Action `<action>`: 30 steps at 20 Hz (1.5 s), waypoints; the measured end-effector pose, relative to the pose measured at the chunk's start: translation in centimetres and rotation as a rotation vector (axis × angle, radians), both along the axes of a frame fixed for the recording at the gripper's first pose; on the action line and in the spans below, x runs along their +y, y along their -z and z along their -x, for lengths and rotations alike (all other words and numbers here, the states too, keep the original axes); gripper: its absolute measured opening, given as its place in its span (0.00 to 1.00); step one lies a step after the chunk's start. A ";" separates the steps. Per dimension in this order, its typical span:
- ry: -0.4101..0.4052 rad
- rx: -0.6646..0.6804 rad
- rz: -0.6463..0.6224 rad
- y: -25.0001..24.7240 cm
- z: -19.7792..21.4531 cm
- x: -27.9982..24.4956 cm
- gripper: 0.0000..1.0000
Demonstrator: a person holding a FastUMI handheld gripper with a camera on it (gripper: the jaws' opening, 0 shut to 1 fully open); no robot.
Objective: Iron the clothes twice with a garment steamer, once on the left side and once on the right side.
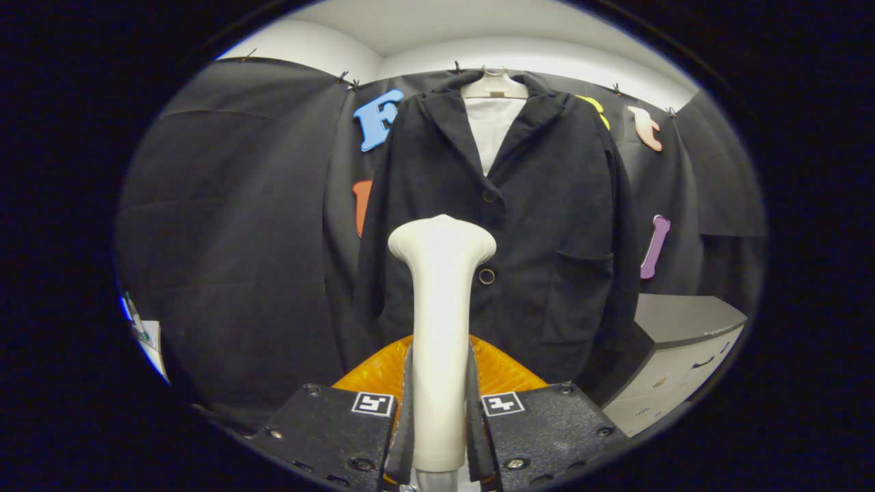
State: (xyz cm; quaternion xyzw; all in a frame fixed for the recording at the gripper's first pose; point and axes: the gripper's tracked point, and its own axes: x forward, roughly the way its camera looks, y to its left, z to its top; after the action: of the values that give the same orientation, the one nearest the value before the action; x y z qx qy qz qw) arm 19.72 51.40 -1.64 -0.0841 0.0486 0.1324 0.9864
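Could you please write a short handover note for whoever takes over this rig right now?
Gripper: fingers shut on the garment steamer handle, head upright.
Jacket: dark, on a hanger against the booth wall, straight beyond the fingers; the steamer head sits before its middle buttons, and contact cannot be told.
Done: steamer picked up and brought to the jacket.
Left: judging by this view, both passes, left side and right side.

White hanger (pixel 494 85) at top centre carries black jacket (pixel 547 225) over white shirt (pixel 492 130); drawer cabinet (pixel 683 321) with grey top at lower right, just beside the jacket hem; orange ribbed surface (pixel 509 369) at lower centre, just beyond the gripper (pixel 441 424); fingers clamp white steamer (pixel 441 301).
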 end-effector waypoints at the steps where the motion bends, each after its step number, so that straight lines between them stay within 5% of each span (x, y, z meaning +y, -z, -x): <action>1: 0.003 0.008 0.001 0.4 0.0 -0.2 0.34; 30: 0.010 0.344 0.104 14.0 1.6 -2.7 0.33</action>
State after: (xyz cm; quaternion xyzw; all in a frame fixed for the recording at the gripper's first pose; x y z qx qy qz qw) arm 18.14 48.66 -15.68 -0.1110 0.2241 0.1372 0.9585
